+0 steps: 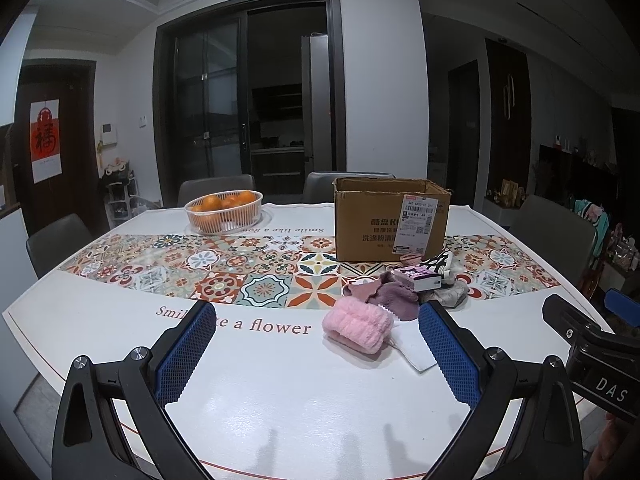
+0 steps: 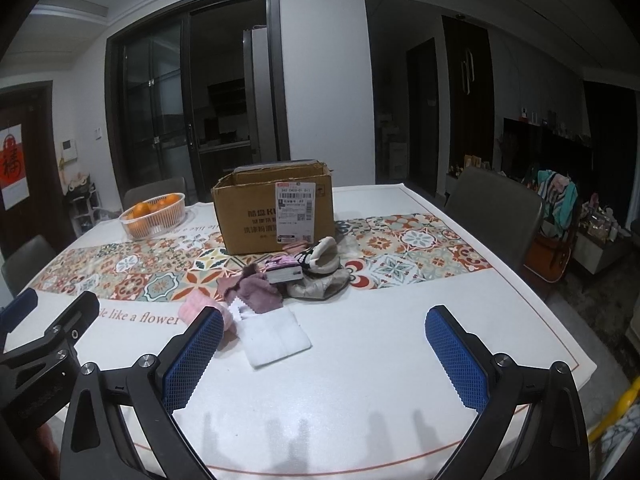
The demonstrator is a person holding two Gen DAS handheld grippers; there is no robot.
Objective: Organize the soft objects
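Both claws, left claw (image 1: 316,350) and right claw (image 2: 324,354), hover wide apart and empty over the bench's (image 2: 360,380) near edge, the soft pile (image 2: 280,280) lying mid-bench just before the box (image 2: 272,216).

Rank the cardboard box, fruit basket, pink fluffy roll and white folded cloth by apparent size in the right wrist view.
1. cardboard box
2. white folded cloth, nearest the camera, so unsure
2. fruit basket, looks about alike
4. pink fluffy roll, partly hidden by a finger

Dim room, dark glass doors (image 1: 248,96)
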